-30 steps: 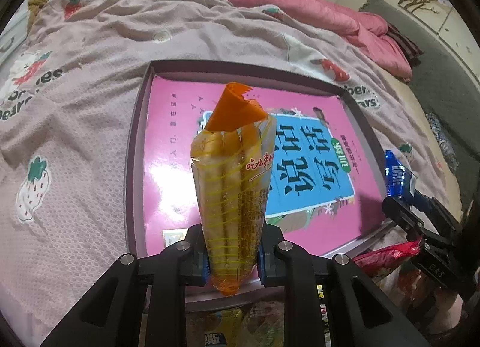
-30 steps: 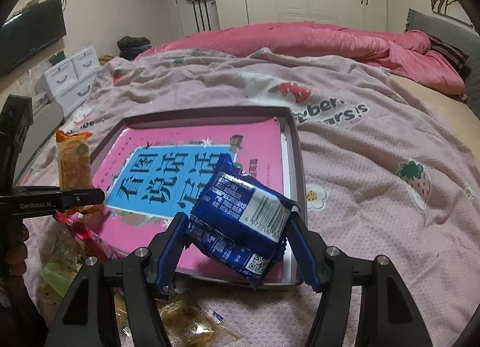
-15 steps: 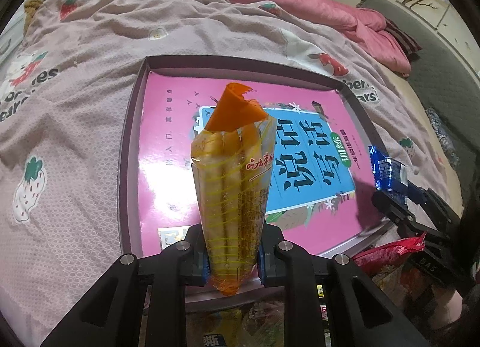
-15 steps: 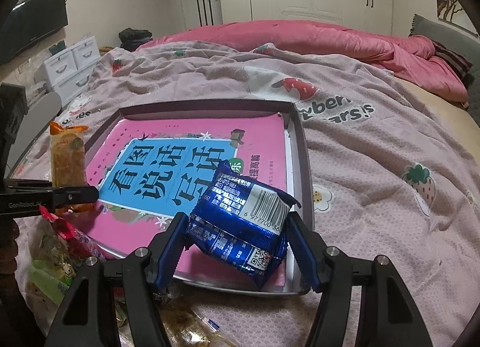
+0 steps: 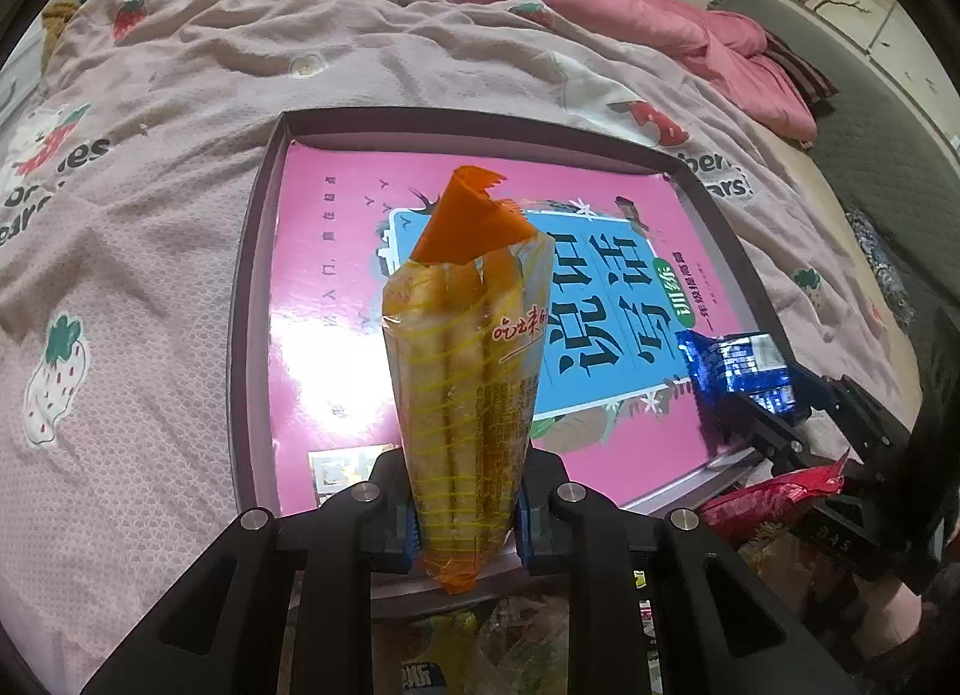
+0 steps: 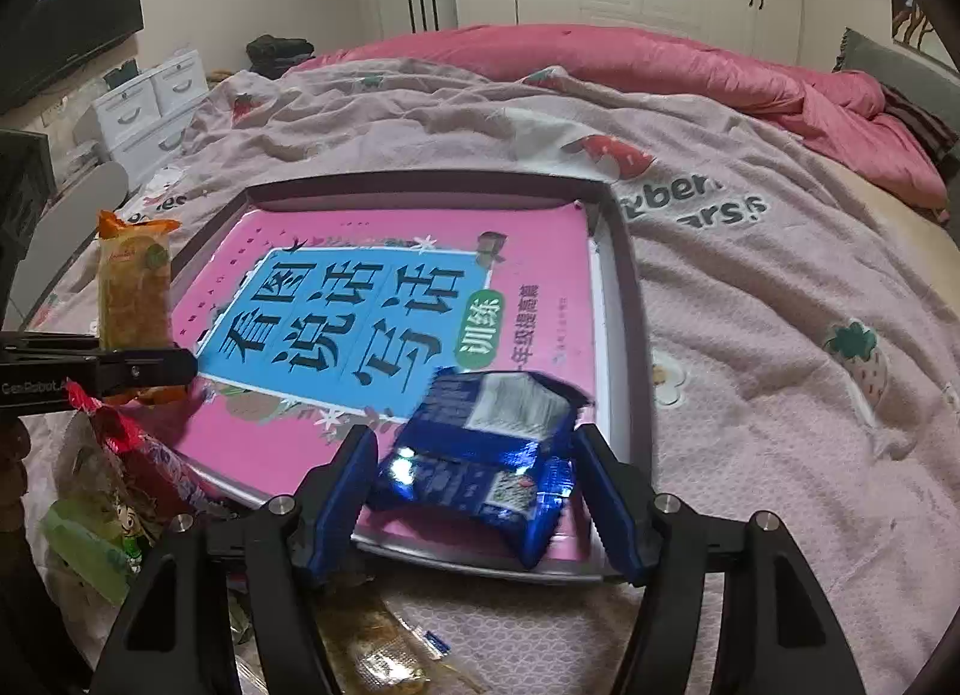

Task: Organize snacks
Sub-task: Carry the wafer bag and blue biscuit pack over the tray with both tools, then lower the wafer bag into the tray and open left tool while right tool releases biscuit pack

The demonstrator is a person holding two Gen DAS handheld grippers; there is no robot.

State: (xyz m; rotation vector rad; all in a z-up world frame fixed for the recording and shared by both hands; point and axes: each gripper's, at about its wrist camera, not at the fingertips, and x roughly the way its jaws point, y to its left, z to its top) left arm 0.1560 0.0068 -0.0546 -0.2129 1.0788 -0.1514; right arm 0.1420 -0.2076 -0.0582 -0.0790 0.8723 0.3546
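The blue packet (image 6: 480,455) is smeared by motion blur, its print unreadable. The loose snacks (image 6: 114,509) at the tray's near edge are partly hidden behind the gripper frames and cut off by the picture's bottom edge. The orange-tipped packet (image 5: 465,395) hides part of the book's (image 5: 336,299) title.

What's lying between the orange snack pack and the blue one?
Only the pink book in the tray spans the gap between the orange snack pack and blue snack pack, per the right wrist view.
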